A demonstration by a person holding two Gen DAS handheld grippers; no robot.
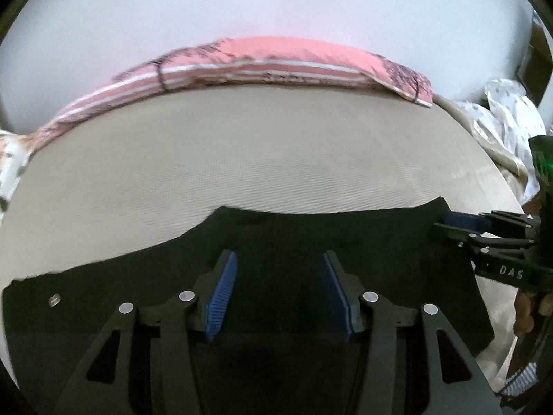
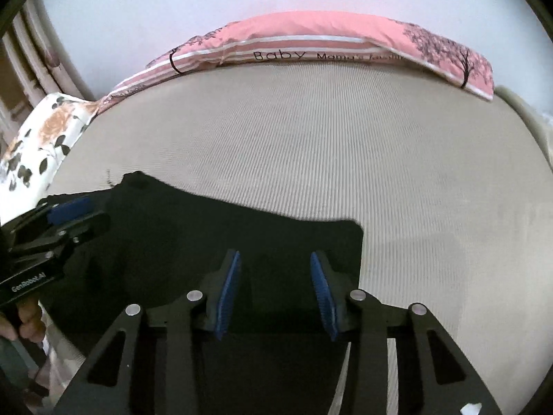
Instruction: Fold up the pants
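Black pants (image 1: 276, 235) lie flat on the beige ribbed mat, across its near part. They also show in the right wrist view (image 2: 193, 228). My left gripper (image 1: 278, 259) is open, its blue pads over the pants, holding nothing. My right gripper (image 2: 274, 257) is open above the pants near their right edge, holding nothing. The right gripper also shows in the left wrist view (image 1: 452, 223) at the pants' far right corner. The left gripper shows in the right wrist view (image 2: 74, 212) at the pants' far left.
A pink striped pillow (image 2: 311, 41) lies along the far edge of the beige mat (image 2: 345, 138). A floral cloth (image 2: 38, 138) is at the left, a white patterned cloth (image 1: 508, 117) at the right. A white wall stands behind.
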